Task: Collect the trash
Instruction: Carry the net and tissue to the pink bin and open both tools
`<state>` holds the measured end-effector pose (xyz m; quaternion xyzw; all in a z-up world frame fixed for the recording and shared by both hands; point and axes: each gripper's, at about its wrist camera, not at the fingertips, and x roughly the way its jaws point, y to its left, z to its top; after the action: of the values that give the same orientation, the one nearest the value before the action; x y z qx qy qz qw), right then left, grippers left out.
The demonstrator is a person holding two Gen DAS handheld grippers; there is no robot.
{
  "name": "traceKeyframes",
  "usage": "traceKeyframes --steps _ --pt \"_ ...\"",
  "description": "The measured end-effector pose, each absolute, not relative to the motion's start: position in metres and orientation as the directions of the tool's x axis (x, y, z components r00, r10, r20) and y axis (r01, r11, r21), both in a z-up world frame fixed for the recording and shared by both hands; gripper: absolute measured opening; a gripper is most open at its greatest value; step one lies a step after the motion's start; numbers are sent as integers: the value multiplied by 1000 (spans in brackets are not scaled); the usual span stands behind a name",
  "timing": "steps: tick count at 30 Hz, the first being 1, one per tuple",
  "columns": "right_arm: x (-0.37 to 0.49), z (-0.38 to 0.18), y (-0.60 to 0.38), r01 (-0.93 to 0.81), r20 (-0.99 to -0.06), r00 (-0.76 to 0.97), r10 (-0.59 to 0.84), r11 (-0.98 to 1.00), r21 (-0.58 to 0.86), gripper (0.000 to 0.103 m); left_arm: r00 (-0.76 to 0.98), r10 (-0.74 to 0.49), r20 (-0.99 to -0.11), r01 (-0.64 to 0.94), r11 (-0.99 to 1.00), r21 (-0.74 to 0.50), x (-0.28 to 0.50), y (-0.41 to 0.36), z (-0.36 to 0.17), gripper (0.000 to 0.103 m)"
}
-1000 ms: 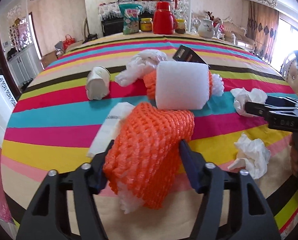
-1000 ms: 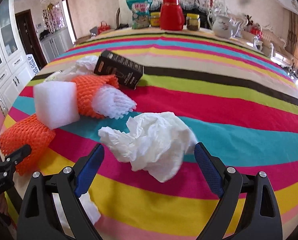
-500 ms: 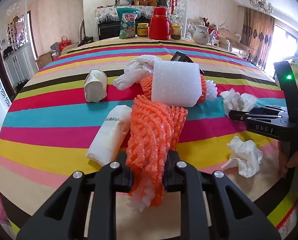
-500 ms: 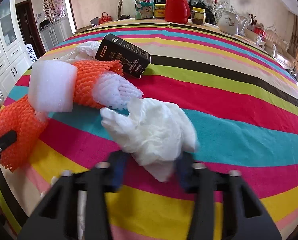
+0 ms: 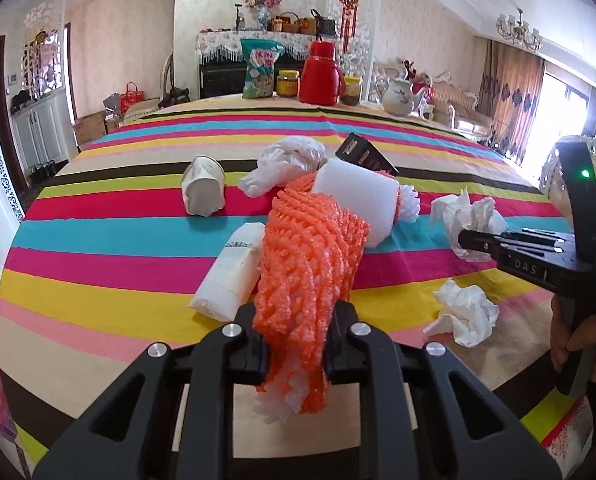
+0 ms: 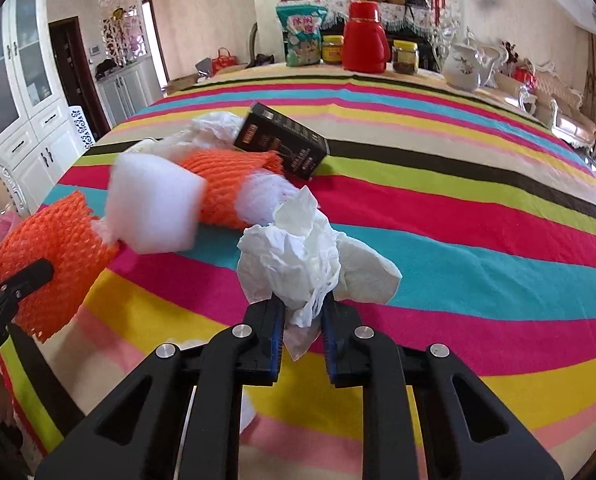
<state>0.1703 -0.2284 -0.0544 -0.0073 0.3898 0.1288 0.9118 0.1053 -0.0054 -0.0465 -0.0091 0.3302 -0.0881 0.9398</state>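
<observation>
Left wrist view reads "DAS" on the right gripper (image 5: 473, 240).

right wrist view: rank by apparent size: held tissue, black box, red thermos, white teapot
1. Tissue, pinched in the right gripper, looks largest, but it is nearest the lens.
2. Black box.
3. Red thermos.
4. White teapot.
Box and thermos look close in size; both back items sit far off, so true sizes stay unsure.

Both the left gripper (image 5: 298, 344) and right gripper (image 6: 303, 332) have fingers seemingly clamped tight.
</observation>
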Motion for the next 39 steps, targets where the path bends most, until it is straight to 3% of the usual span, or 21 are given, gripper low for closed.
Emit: traceKeyframes --steps 21,39 --pt "101 -12 -181 -345 -630 705 325 934 95 19 830 -155 -535 127 988 -88 42 31 -18 18" --pt "92 8 -67 -526 -589 645 487 842 121 19 868 3 -496 -57 994 -94 3 136 -2 18"
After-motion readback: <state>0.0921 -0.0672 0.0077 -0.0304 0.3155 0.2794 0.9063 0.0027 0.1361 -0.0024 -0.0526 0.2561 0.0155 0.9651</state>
